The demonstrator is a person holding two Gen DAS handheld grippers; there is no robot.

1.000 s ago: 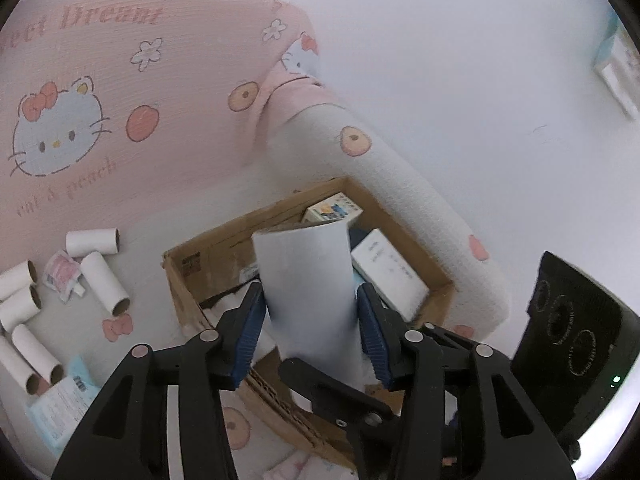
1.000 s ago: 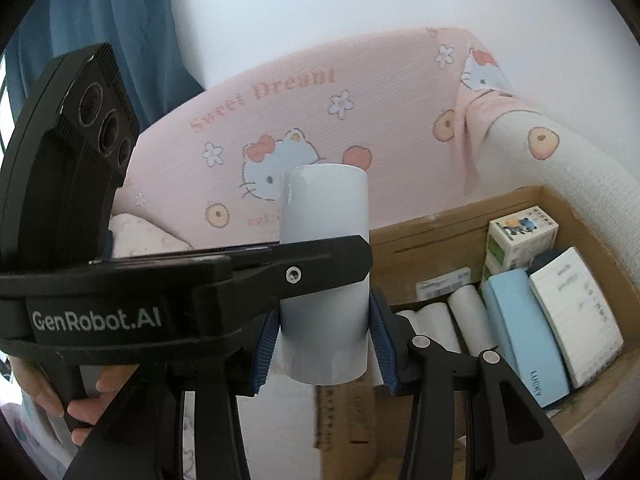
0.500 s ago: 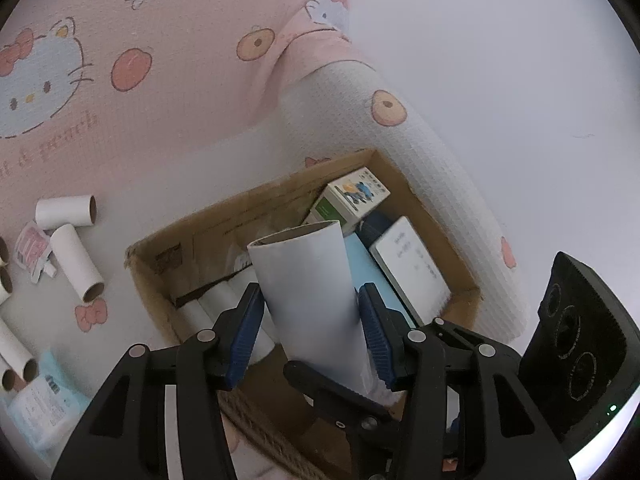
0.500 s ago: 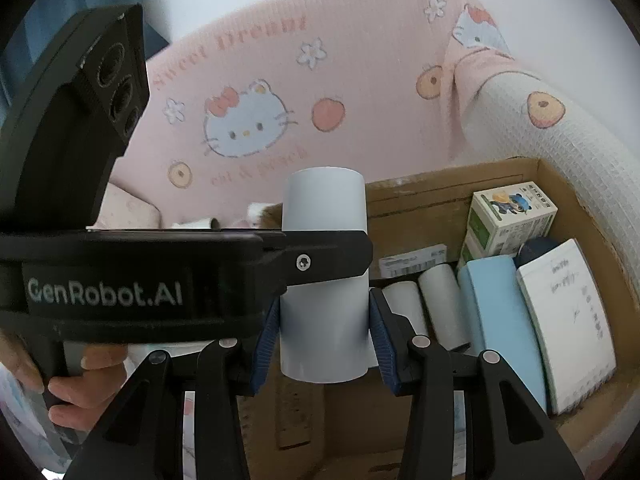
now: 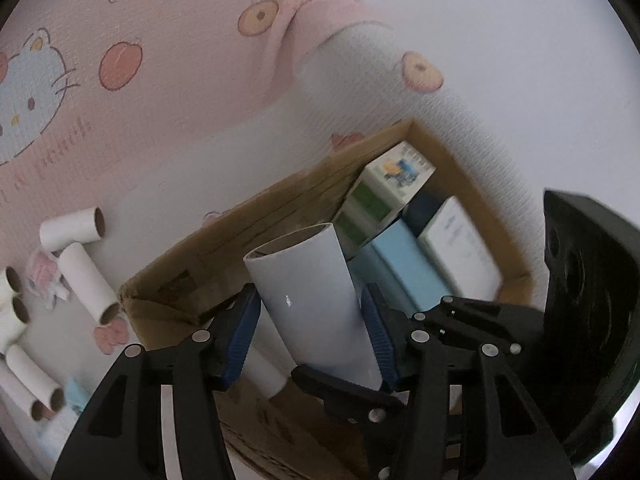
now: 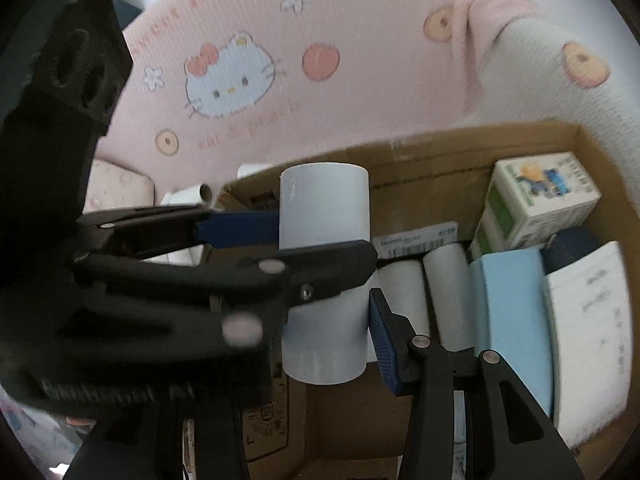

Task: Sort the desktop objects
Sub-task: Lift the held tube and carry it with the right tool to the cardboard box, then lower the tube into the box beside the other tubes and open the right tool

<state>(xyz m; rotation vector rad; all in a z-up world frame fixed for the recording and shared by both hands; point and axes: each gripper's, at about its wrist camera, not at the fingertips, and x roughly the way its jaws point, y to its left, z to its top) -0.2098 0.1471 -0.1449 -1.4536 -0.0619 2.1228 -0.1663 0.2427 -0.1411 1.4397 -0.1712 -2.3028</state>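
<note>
Both grippers share one white paper tube point(image 5: 310, 300) above the open cardboard box point(image 5: 280, 204). The left gripper point(image 5: 310, 326) is opening, its fingers easing off the tube. The right gripper point(image 6: 326, 312) grips it half-open, fingers pressing.

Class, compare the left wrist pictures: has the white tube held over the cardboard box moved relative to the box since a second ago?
Yes. The white tube has come down and forward over the cardboard box: the box interior now surrounds it and looms larger.
</note>
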